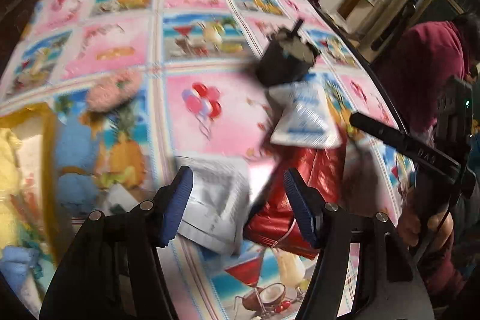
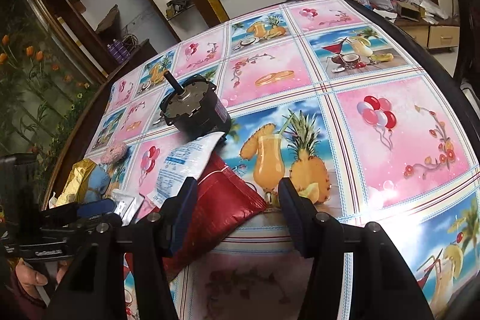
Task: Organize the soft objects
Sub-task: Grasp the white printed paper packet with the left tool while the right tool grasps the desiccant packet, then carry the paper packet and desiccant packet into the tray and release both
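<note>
Soft objects spread over a patterned tablecloth: red foil pouch largest near the front edge, white-and-blue printed sachet propped against a black motor behind it, silver sachet flat beside the red pouch, then blue plush and pink fluffy ring near a yellow-rimmed box at the far left. Left gripper spread wide, empty, above silver sachet and red pouch. Right gripper likewise wide, empty, left pad over the red pouch's edge, contact unclear.
</note>
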Motion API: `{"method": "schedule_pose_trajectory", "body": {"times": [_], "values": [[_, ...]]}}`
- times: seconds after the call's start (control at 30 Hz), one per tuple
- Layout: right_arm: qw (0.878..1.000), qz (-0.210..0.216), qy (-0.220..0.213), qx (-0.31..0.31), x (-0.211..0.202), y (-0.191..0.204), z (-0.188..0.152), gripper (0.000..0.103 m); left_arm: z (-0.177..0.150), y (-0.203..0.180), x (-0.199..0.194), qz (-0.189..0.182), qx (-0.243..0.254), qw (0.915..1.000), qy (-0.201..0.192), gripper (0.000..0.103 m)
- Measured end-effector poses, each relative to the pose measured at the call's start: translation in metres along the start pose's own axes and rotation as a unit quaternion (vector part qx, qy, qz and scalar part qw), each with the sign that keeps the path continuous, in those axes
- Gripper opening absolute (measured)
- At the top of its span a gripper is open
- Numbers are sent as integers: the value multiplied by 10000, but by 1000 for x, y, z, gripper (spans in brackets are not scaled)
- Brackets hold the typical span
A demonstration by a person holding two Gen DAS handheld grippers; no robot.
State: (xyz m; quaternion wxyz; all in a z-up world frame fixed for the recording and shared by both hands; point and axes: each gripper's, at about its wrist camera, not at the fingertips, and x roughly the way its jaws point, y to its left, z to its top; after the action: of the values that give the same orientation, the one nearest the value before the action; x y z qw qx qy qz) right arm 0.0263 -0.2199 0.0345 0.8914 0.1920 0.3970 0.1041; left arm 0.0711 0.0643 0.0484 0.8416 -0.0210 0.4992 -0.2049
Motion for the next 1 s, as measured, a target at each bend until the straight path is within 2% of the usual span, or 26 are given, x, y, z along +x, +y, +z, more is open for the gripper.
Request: {"method": "schedule_pose_trajectory", "body": {"times": [0.07,0.17,0.3,0.33,0.4,0.43,0.47,0.53,0.6,0.77,0.8,0.83,0.9,1.0], "values": [[10000,40,46,71,3,-2,0,56,2,1,-2,345,-30,9993,-148,63],[9999,140,37,61,2,0,-1,56,-2,2,13,641,133,9979,-3,64],[9991,384,101,110,-1,9,2,56,-14,-7,31,621,601,9960,235,63],[9990,426,144,57,0,14,4,56,-17,-13,33,695,807,9941,184,64],[9986,414,301,-164,6,28,9,56,-23,-23,31,757,1104,9907,237,56],[9978,397,421,-327,12,37,11,56,-24,-23,29,718,1108,9909,263,28],[9964,340,561,-531,20,47,12,56,-24,-21,28,665,1068,9916,301,21],[9929,34,723,-943,35,65,13,56,-26,-15,24,681,942,9927,311,21],[9883,-353,794,-1255,48,78,14,56,-30,-9,21,739,862,9930,331,21],[9744,-652,731,-2023,62,115,16,57,-42,-3,4,575,636,9959,278,21],[9690,-723,743,-2242,67,123,15,59,-45,-2,0,520,593,9966,258,21],[9616,-806,887,-2468,75,130,13,66,-50,-3,-4,444,557,9972,223,21],[9486,-1018,1127,-2776,90,138,6,68,-58,-4,-14,321,511,9981,154,21],[9352,-1281,1103,-3113,96,144,-5,77,-71,-6,-32,115,390,9992,-2,21]]}}
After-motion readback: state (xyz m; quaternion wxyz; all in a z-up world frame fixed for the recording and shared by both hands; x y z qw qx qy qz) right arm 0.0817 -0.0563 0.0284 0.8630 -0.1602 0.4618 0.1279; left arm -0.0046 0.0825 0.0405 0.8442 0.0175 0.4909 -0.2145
